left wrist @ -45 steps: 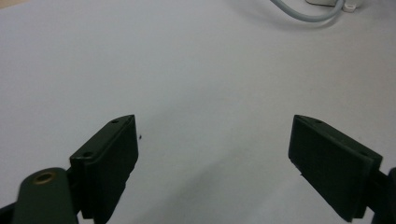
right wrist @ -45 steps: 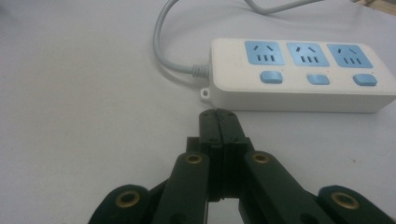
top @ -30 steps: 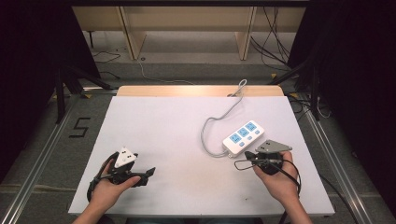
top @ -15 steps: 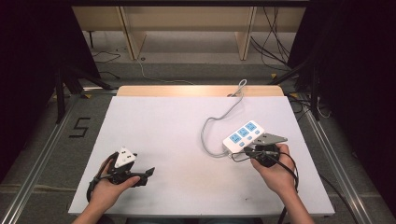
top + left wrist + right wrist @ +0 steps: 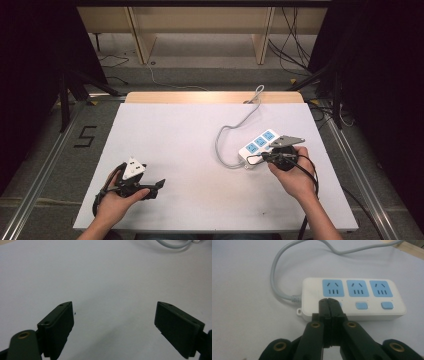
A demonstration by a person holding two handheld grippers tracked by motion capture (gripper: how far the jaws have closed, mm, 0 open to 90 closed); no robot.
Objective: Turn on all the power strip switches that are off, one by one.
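a white plastic power strip [image 5: 353, 300] with three blue socket faces in a row and three small blue rounded switches under them lies flat on the white table [image 5: 190, 150], at about 3 o'clock from the table's middle in the high view [image 5: 257, 145]. a grey round cable [image 5: 277, 272] leaves its short end through a ribbed collar, loops out toward 9 o'clock and runs off toward the far 12 o'clock edge. a small mounting tab sticks out at the corner beside the cable. the right gripper [image 5: 329, 301] has its black jaws pressed together with nothing between them, and their tips sit over the switch nearest the cable end, hiding most of it; whether they touch it cannot be told. the left gripper [image 5: 113, 322] rests at 7 o'clock on the table, jaws wide apart over bare surface, well apart from the strip.
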